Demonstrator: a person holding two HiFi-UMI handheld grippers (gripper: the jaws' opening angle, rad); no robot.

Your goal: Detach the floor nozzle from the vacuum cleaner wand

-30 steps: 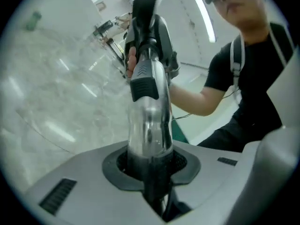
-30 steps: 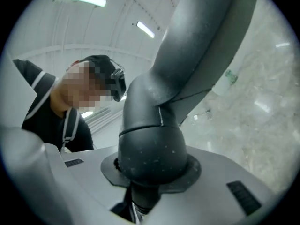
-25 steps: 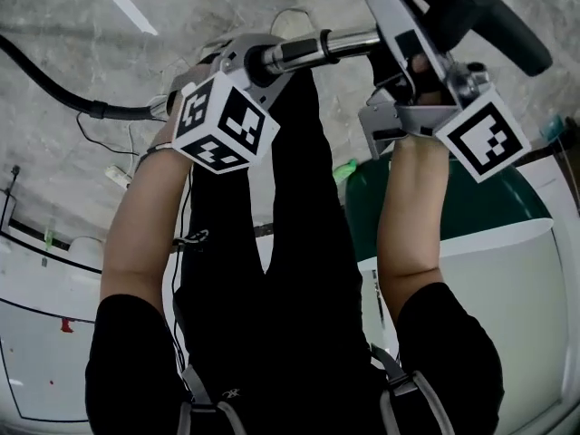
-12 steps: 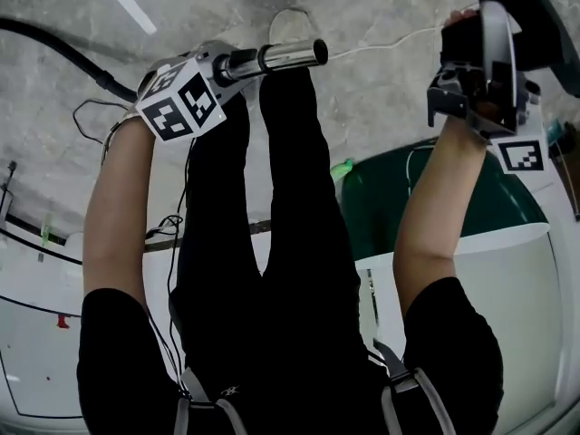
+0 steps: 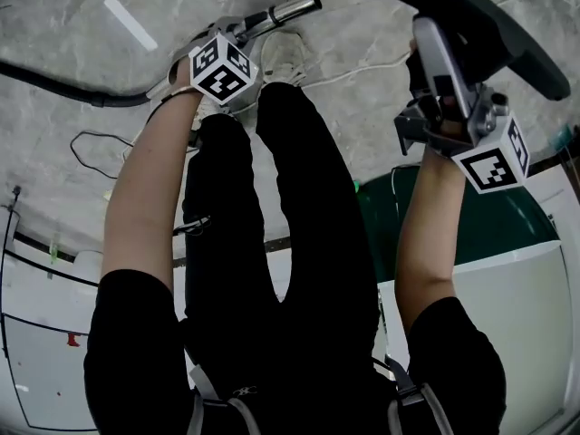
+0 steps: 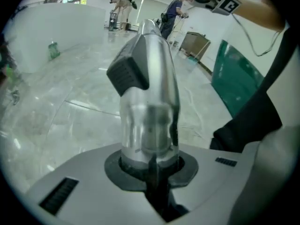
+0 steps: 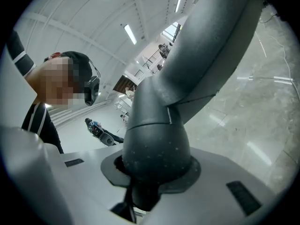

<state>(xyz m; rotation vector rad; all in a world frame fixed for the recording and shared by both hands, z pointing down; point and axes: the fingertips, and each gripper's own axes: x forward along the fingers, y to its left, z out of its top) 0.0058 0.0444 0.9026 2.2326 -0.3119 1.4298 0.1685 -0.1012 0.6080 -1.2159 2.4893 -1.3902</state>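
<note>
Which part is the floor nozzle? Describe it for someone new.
Look to the top right of the head view, over the grey stone floor. The floor nozzle is the broad, matte dark head clamped in the right hand-held gripper; the wand opposite is a slim shiny tube.

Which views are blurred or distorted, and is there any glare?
Left gripper view: fisheye bend, dark corners; the wand is soft at its base, with sheen on the metal. Right gripper view: same bend, nozzle fairly sharp. Head view: even light, little blur.
</note>
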